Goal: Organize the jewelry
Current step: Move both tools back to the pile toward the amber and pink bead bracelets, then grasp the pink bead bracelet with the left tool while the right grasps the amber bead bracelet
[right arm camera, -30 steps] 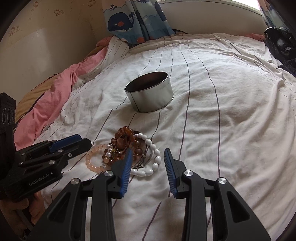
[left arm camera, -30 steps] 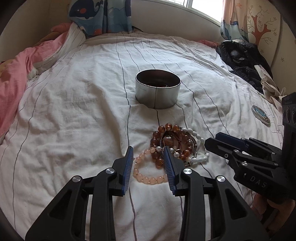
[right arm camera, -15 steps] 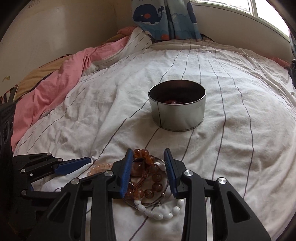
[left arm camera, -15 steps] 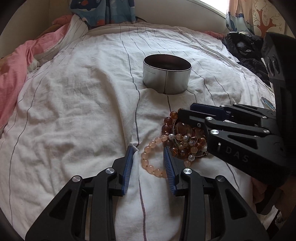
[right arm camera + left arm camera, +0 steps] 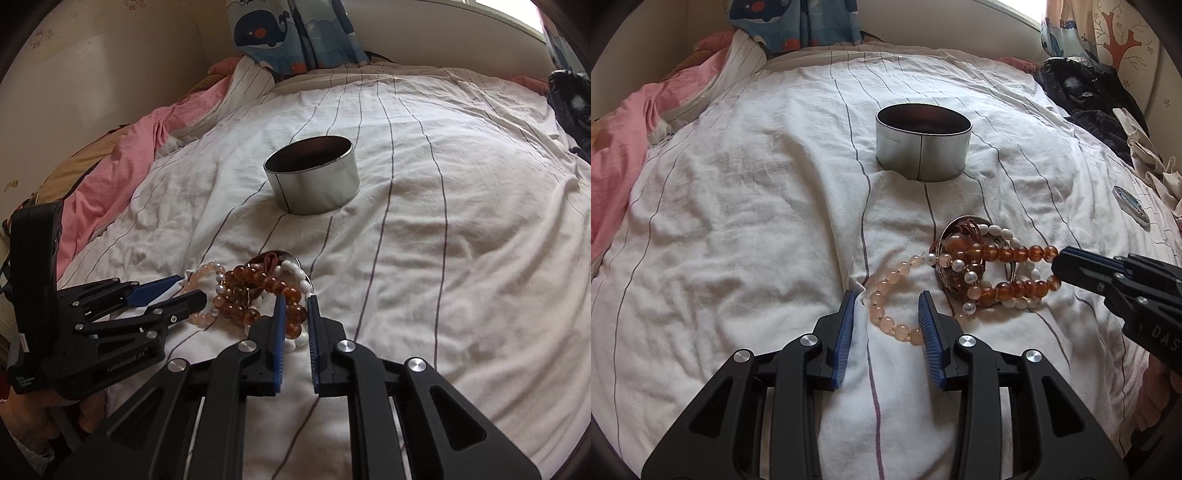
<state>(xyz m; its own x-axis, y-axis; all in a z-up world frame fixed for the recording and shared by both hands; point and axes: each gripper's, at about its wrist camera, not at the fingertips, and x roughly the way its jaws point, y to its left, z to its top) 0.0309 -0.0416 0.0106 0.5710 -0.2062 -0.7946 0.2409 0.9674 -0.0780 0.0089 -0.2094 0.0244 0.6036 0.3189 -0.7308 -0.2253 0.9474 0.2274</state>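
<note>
A pile of bracelets lies on the white striped bedsheet [image 5: 738,221]. My right gripper [image 5: 294,299] is shut on the amber bead bracelet [image 5: 1008,254], stretched out to the right; it also shows in the right wrist view [image 5: 291,314]. My left gripper [image 5: 886,301] is open, its pads on either side of the near end of the pale pink bead bracelet [image 5: 890,284]. A white bead bracelet [image 5: 1004,232] and metal bangles [image 5: 960,225] lie tangled under the amber one. A round silver tin [image 5: 923,147] stands open behind the pile; it shows in the right wrist view too [image 5: 314,181].
A pink quilt [image 5: 624,147] is bunched along the left. Dark clothes [image 5: 1086,96] lie at the far right. A small round disc [image 5: 1132,205] lies on the sheet at the right. Whale-print curtains [image 5: 291,33] hang behind the bed.
My right gripper has closed on the amber bracelet and pulled it to the right, stretching it out of the pile. My left gripper stays open over the pink bracelet.
</note>
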